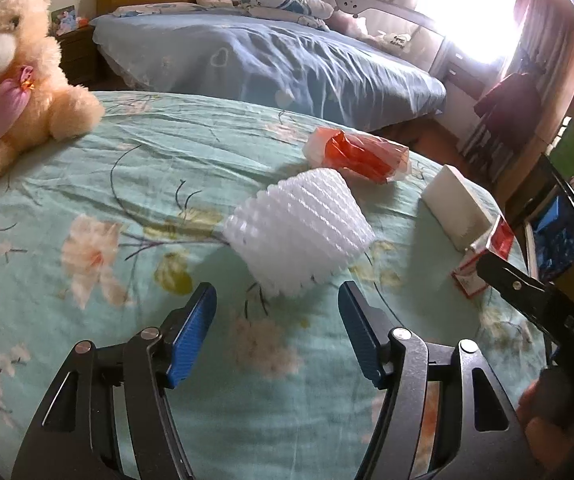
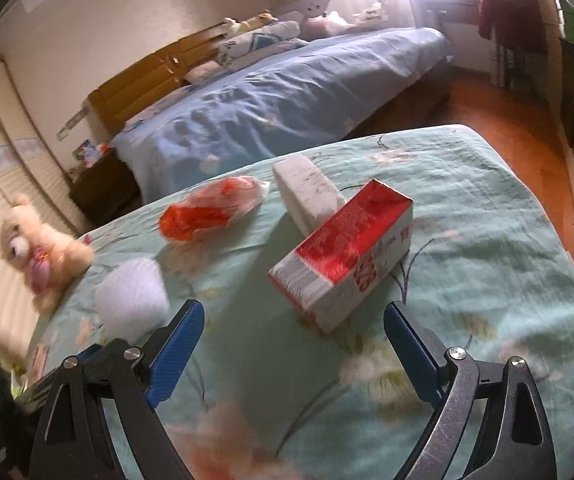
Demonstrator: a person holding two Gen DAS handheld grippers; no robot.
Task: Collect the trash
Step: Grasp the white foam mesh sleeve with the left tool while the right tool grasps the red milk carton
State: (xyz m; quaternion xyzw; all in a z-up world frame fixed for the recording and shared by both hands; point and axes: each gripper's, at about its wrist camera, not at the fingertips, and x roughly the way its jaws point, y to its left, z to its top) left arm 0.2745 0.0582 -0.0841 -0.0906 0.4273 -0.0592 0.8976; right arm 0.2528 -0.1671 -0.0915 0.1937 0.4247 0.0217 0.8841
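Closing your spread left tongs (image 1: 277,300) on the foam net (image 1: 299,228) just ahead could squash it loose, while your right tongs (image 2: 293,326), also apart, may nudge the carton (image 2: 343,252) along the bedspread (image 2: 487,208).

Both wrist views look forward, low over the floral bed (image 1: 87,184), near the same litter.

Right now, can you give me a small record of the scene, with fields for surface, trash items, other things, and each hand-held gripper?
surface: floral green bedsheet
trash items: white foam net; orange plastic bag; white block; red-and-white carton
other things: teddy bear on the sheet; blue bed behind
left hand-held gripper: open, empty, facing the foam net
right hand-held gripper: open, empty, facing the carton
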